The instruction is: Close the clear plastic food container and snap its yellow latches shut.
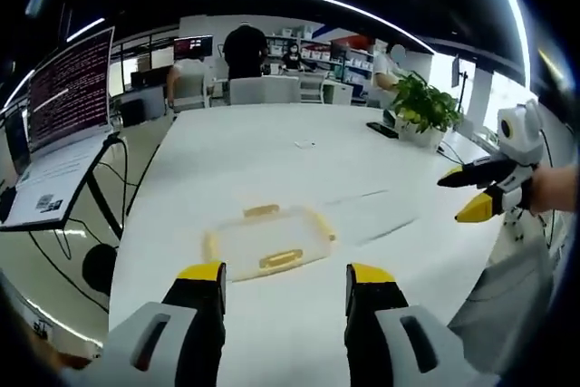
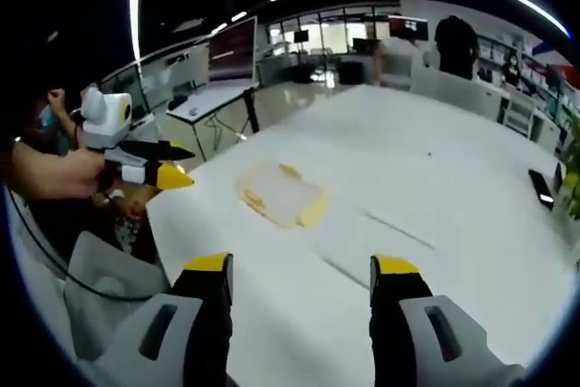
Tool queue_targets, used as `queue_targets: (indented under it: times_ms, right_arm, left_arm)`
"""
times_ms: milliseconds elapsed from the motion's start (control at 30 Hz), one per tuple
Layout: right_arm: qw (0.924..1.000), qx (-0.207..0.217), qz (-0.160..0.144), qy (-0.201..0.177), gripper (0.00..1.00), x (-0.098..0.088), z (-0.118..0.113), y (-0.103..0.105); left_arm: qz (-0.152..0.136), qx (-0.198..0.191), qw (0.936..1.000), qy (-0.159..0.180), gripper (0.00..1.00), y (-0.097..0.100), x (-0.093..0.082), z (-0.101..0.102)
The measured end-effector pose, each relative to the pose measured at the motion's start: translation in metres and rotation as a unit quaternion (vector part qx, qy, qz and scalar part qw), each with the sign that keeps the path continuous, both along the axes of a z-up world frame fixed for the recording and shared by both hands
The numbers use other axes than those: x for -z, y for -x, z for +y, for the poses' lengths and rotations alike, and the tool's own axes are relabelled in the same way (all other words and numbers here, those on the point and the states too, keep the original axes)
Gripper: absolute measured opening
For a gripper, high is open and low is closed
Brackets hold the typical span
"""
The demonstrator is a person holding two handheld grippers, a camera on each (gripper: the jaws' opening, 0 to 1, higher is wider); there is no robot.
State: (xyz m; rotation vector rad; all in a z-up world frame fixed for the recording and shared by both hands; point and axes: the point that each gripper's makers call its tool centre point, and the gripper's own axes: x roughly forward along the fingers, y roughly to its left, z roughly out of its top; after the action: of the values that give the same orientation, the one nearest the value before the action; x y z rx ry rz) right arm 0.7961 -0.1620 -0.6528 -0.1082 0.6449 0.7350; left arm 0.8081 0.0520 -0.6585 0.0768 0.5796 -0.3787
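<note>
Left gripper view: your left gripper point(image 1: 285, 280) hovers above the white table point(image 1: 272, 151), jaws apart, nothing between them. The clear plastic food container point(image 1: 267, 240) w/ yellow latches point(image 1: 280, 258) lies just ahead, near the table's edge. Your right gripper point(image 1: 475, 195) enters from the right, jaws apart. Right gripper view: right gripper point(image 2: 302, 267) spread, empty; container point(image 2: 282, 194) ahead, left gripper point(image 2: 163, 166) beside the table edge.
</note>
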Motion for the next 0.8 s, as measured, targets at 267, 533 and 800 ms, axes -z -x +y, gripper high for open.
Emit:
queue_targets:
  times_ms: [267, 533, 800]
  right_arm:
    - [0.9991, -0.039, -0.011, 0.005, 0.58, -0.004, 0.022, -0.026]
    - [0.9968, -0.077, -0.015, 0.015, 0.58, -0.002, 0.038, -0.047]
    - [0.9919, -0.121, -0.018, 0.035, 0.58, 0.004, 0.052, -0.065]
  left_arm:
    - [0.007, 0.039, 0.9989, -0.025, 0.47, -0.013, 0.004, -0.001]
    - [0.012, 0.079, 0.9957, -0.048, 0.48, -0.028, 0.01, -0.002]
    - [0.018, 0.133, 0.9885, -0.071, 0.48, -0.05, 0.011, 0.001]
